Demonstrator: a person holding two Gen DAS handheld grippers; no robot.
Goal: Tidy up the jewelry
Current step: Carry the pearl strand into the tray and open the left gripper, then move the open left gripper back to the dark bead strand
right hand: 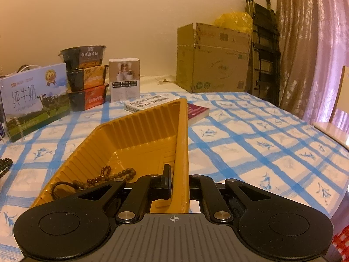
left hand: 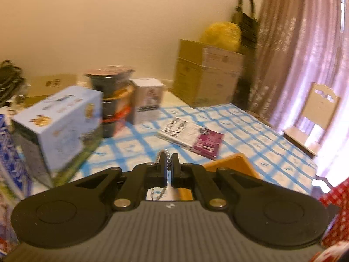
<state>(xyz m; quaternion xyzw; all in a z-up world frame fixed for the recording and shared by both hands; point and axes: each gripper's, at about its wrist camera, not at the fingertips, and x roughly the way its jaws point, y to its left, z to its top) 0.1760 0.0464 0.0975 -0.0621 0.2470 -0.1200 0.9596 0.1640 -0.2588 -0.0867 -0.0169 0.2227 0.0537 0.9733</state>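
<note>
My left gripper (left hand: 168, 160) is shut on a string of small pearl-like beads (left hand: 165, 152), held above the checked tablecloth; part of the strand hangs below the jaws. The orange plastic tray (left hand: 234, 163) lies just right of it. My right gripper (right hand: 177, 174) is shut on the right wall of the orange tray (right hand: 139, 135), left finger (right hand: 166, 174) inside, right finger hidden behind the wall. A brown bead bracelet (right hand: 109, 175) lies in the tray. A dark bead string (right hand: 5, 166) lies on the table at the far left.
A milk carton box (right hand: 35, 100), stacked food bowls (right hand: 87, 76), a small white box (right hand: 124, 79) and a book (right hand: 196, 111) stand behind the tray. A cardboard box (right hand: 213, 65) sits at the table's back. A chair (left hand: 316, 113) stands at the right.
</note>
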